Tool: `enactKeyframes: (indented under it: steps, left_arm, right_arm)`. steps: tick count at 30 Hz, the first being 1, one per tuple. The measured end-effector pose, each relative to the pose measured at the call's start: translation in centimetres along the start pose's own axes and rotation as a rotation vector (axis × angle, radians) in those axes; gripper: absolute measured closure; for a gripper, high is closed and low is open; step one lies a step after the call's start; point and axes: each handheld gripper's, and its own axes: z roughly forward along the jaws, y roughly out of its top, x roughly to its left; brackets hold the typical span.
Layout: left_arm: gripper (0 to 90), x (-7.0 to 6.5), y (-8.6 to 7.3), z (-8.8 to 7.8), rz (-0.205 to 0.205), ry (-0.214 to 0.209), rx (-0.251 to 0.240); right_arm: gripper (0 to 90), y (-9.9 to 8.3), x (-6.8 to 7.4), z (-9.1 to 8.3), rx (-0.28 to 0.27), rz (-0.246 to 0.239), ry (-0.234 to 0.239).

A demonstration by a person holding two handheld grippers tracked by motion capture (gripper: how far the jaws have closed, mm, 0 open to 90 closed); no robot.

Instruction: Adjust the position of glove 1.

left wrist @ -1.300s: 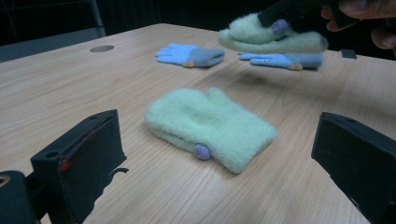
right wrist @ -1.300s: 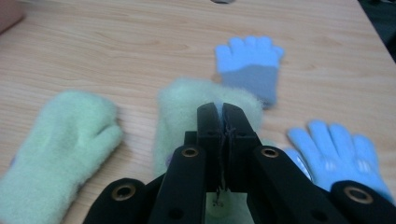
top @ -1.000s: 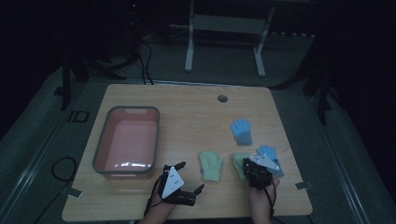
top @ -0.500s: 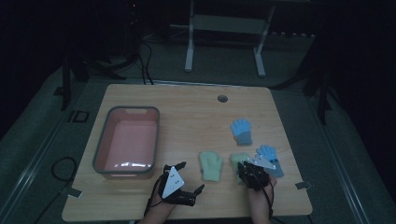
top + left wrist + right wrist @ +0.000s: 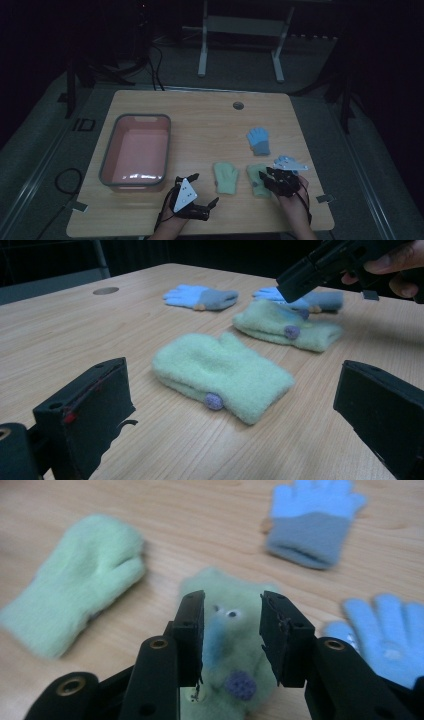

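The second green mitten (image 5: 227, 645) lies flat on the table (image 5: 200, 115), near the front edge on the person's right side, and it is directly under the right gripper (image 5: 272, 178). In the right gripper view the mitten sits just beyond and below the fingertips (image 5: 192, 625), in the gap between the two jaws. The jaws stand partly apart and have just been opening; the pads do not press on the wool, so nothing is held.

Its long axis runs along the line of the jaws: the cuff with the small purple button is toward the person, the rounded tip points away, to the far side of the table (in the high view this is nearly straight up). The first green mitten (image 5: 226, 177) lies parallel, just beside it on the left, between both grippers. One blue glove (image 5: 258, 140) is further back, another blue glove (image 5: 385, 630) is close on the right.

The left gripper (image 5: 197, 192) rests near the pink bin (image 5: 135, 150), wide open and empty, and it faces the first green mitten. The right hand is clearly the nearer one.
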Motion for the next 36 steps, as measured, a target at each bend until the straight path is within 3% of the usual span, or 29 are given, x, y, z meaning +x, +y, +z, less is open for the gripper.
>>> enactKeyframes:
  steps: [1, 5, 16, 20, 23, 28, 32, 36]
  left_arm:
    - [2.3, 0.0, 0.0, 0.0, 0.000, 0.000, -0.001]
    - [2.3, 0.0, 0.0, 0.0, -0.001, 0.001, 0.001]
    - [2.3, -0.1, 0.0, 0.0, 0.004, 0.004, -0.001]
    - [2.3, 0.0, 0.0, 0.0, 0.004, 0.001, 0.001]
    - [2.3, -0.1, 0.0, 0.0, 0.008, 0.001, 0.001]
    - [2.3, -0.1, 0.0, 0.0, 0.006, 0.001, 0.001]
    - [2.3, -0.1, 0.0, 0.0, 0.003, 0.003, -0.001]
    - [2.3, 0.0, 0.0, 0.0, 0.003, 0.003, -0.002]
  right_arm:
    - [61.9, 0.0, -0.1, 0.0, 0.005, -0.011, 0.027]
    - [60.9, 0.1, -0.3, 0.1, 0.032, -0.075, 0.060]
    - [61.0, -1.1, -0.3, 0.4, 0.021, -0.051, 0.076]
    - [61.4, -2.6, -0.1, 1.5, 0.037, -0.059, 0.034]
    - [66.4, -3.0, 0.0, 1.7, 0.013, -0.060, 0.024]
    - [81.9, -2.7, 0.4, 1.9, 0.024, -0.068, -0.012]
    - [84.8, -2.4, 0.9, 1.9, 0.026, -0.067, -0.053]
    - [85.3, -1.4, 1.6, 0.9, -0.012, -0.058, -0.084]
